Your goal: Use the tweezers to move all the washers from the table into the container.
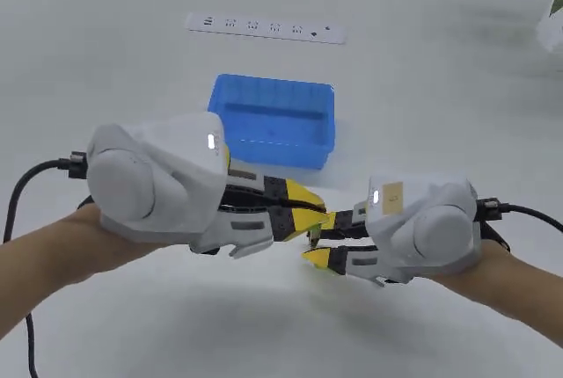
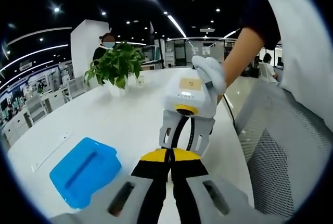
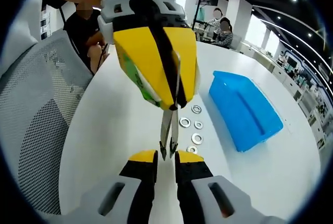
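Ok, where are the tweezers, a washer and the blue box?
tweezers (image 3: 164,133), right gripper view, on one metal leg.
washer (image 3: 193,138), right gripper view, on its ring.
blue container (image 1: 273,155), head view, on the front wall.

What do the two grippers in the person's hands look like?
Both are rounded white shells with black jaws tipped in yellow. The left gripper and the right gripper each trail a black cable from the back and carry a small white light on top. The right one has a tan square sticker. A dark short sleeve shows above one arm.
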Demonstrator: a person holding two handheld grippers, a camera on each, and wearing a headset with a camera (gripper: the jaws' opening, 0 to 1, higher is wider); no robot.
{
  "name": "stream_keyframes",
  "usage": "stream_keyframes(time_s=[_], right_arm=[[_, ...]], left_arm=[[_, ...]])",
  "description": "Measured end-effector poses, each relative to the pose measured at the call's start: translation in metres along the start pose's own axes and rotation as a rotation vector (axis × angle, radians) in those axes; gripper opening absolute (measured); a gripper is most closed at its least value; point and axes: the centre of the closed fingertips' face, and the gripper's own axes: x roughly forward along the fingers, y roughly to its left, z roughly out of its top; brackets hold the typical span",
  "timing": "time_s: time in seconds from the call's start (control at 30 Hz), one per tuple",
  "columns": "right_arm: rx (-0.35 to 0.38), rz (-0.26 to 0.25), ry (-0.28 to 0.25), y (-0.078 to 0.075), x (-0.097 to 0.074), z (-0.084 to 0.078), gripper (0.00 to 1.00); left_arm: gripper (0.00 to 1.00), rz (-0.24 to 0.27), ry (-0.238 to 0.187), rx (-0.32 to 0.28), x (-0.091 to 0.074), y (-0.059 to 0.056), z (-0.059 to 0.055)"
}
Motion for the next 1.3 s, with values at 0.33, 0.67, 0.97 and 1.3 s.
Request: stream_keyframes(time_s=[0.33, 0.67, 0.97, 1.3], right_arm=[[0.09, -0.044, -0.032, -0.008, -0.006, 0.004, 0.17], [0.066, -0.047, -0.031, -0.01, -0.007, 0.001, 0.2], [0.095, -0.05, -0.034, -0.012, -0.006, -0.01, 0.22], [0.111, -0.058, -0.046, -0.016, -0.006, -0.01, 0.22]], left_arm=[[0.04, 0.04, -0.009, 0.0, -0.018, 0.012, 0.0], [0.04, 0.021, -0.003, 0.028, -0.017, 0.026, -0.002], [0.04, -0.032, -0.015, 0.048, -0.008, 0.029, -0.001], [0.04, -0.049, -0.002, 0.068, -0.001, 0.028, -0.006]])
